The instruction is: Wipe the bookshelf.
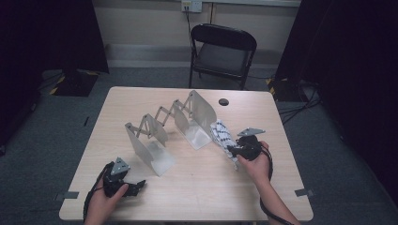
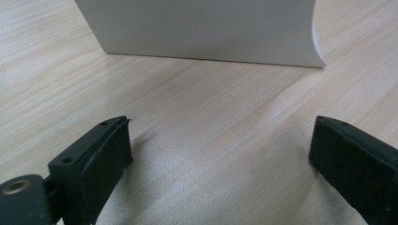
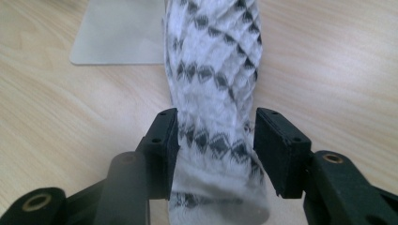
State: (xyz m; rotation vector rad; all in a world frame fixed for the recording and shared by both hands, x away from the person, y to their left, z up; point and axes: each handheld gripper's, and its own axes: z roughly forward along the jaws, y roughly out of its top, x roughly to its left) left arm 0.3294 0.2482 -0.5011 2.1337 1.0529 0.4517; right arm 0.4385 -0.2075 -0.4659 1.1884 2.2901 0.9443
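Between the right gripper's (image 3: 216, 150) half-spread jaws lies a white, black-patterned folded cloth (image 3: 216, 89), just beside the grey metal expanding rack (image 1: 171, 129). Release seems underway; next, withdraw cleanly. Near the rack's other end, the left gripper (image 2: 220, 154) stands spread, empty.

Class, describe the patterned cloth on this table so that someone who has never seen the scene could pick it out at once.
Start at the expanding metal rack across the middle of the wooden table. Just beyond its right-hand end plate, a rolled white cloth lies between the right gripper jaws. It is the one soft thing there, covered in small black diamond marks, unlike the plain grey metal beside it.
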